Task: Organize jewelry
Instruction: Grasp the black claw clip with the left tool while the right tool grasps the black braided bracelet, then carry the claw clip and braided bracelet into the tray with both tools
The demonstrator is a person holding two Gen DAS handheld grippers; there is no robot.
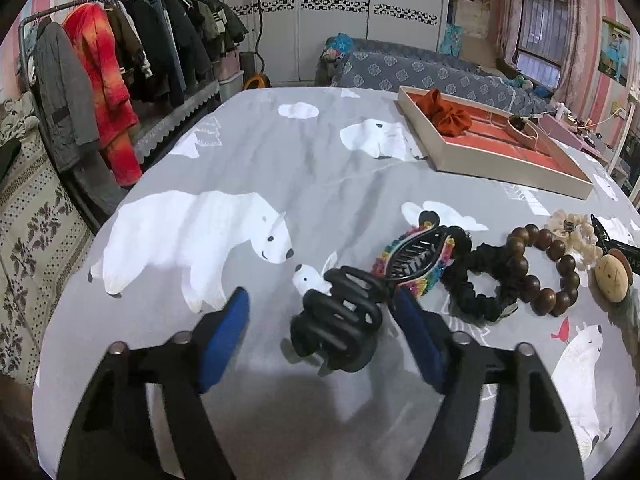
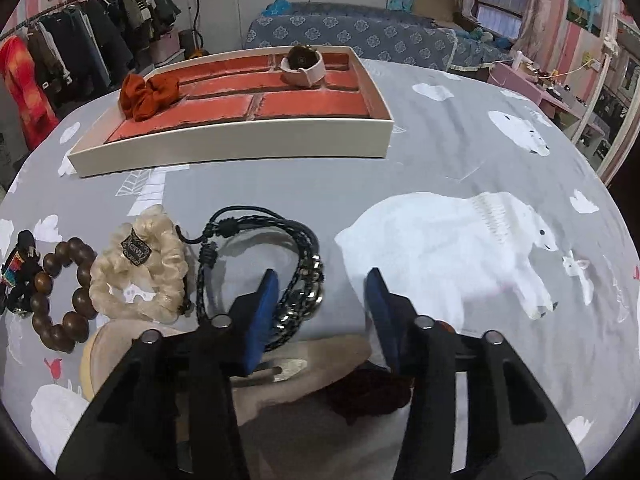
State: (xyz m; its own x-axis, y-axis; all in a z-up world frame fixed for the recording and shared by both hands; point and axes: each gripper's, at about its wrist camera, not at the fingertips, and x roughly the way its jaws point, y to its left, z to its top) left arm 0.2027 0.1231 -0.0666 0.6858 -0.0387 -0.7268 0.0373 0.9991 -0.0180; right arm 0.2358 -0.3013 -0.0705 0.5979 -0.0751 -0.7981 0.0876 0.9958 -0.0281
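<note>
No label we can read. Black claw clip [image 1: 340,320] lies between our spread left tongs [image 1: 320,320]; right tongs [image 2: 320,304] spread, one pad beside the braided bracelet [image 2: 296,276].

- Matte black plastic claw clip [image 1: 340,316]: lower centre of left wrist view, lying on its side.
- Brown wooden bead bracelet [image 1: 544,270]: right of centre, flat.
- Black braided cord-and-chain bracelet [image 2: 264,272]: lower centre of right wrist view.
- Cream tray with red compartments [image 2: 240,142]: upper centre; rust fabric scrunchie [image 2: 148,94] at its left end.

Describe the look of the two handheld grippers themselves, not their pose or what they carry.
The left gripper and the right gripper look alike: black angular plastic arms with cut-out slots, round silver bolt heads at the joints, and flat blue pads on the inner faces of the fingers. No cables, markings or sleeves show.
</note>
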